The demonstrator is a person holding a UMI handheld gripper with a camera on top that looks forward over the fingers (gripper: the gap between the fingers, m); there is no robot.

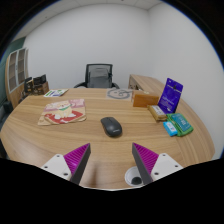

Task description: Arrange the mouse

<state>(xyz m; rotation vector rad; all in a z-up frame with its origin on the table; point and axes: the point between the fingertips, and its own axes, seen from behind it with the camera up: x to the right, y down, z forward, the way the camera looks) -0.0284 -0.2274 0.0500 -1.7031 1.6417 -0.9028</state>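
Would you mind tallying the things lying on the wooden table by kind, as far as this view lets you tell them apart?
Computer mouse: 1
Mouse pad: 1
Purple upright card: 1
Cardboard box: 1
Teal packet: 1
Roll of tape: 1
Total: 6, all on the table. A few small items at its far end are too unclear to sort. The gripper is open and holds nothing.

The two fingers (112, 160) poke up from the bottom, and their lower ends are cut off. The words on the purple sign (171, 94) are too small to read. So is the print on the flat packet (63, 115). The chair (98, 75) is partly hidden behind the table (60, 140).
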